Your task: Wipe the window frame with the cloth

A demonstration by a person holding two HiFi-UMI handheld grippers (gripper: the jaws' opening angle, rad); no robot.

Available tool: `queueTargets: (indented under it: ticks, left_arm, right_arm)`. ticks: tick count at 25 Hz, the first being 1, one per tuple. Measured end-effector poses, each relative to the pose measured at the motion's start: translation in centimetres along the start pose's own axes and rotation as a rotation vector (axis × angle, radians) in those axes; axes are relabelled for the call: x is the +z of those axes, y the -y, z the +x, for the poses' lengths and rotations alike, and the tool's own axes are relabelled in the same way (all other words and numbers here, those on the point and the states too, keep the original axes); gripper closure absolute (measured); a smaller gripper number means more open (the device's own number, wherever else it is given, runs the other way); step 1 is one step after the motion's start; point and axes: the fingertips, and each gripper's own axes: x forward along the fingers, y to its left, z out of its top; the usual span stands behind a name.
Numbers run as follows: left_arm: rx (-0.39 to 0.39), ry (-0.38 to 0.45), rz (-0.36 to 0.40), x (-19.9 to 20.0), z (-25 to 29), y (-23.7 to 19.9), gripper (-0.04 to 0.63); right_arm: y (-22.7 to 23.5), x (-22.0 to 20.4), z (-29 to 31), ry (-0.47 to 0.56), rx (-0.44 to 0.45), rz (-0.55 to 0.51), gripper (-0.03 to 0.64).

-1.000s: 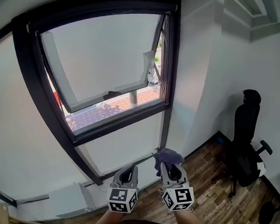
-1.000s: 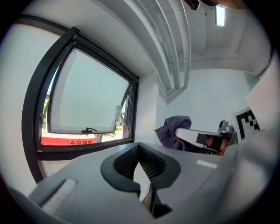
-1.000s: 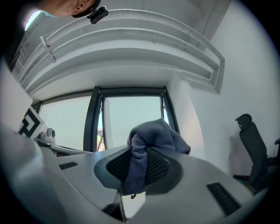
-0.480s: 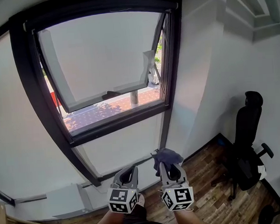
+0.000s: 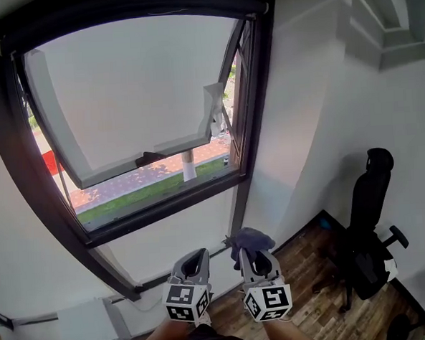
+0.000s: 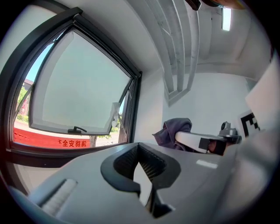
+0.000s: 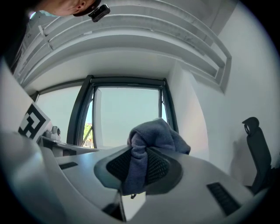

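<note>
A dark window frame [image 5: 247,120] surrounds an awning sash [image 5: 122,99] that is tilted open outward, with a black handle [image 5: 149,159] on its lower rail. My right gripper [image 5: 252,251] is shut on a grey-blue cloth [image 5: 251,237] bunched above its jaws; the cloth [image 7: 148,140] fills the middle of the right gripper view. My left gripper [image 5: 192,262] sits beside it, shut with nothing between its jaws. Both are held low, below the frame's bottom rail [image 5: 164,204] and apart from it. The frame [image 6: 131,109] also shows in the left gripper view.
A black office chair [image 5: 370,221] stands at the right on the wooden floor [image 5: 313,296]. A white wall [image 5: 317,123] meets the frame on its right. A white radiator cover [image 5: 64,322] runs along the lower left. Outside are red paving and grass.
The view has shifted so the window sits lower left and larger. Both grippers keep their places side by side, and the cloth stays held.
</note>
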Motion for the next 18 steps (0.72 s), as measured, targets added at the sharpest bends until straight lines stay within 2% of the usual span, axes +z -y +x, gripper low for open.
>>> queueTargets:
  ticks: [11, 18]
  left_arm:
    - [0.001, -0.010, 0.000, 2.1, 8.4, -6.3, 0.588]
    - [-0.008, -0.004, 0.001, 4.0, 13.8, -11.2, 0.587]
  right_arm:
    - [3.0, -0.6, 10.5, -0.021, -0.010, 0.007, 0.538]
    - [4.0, 0.1, 17.8, 0.006, -0.018, -0.010, 0.538]
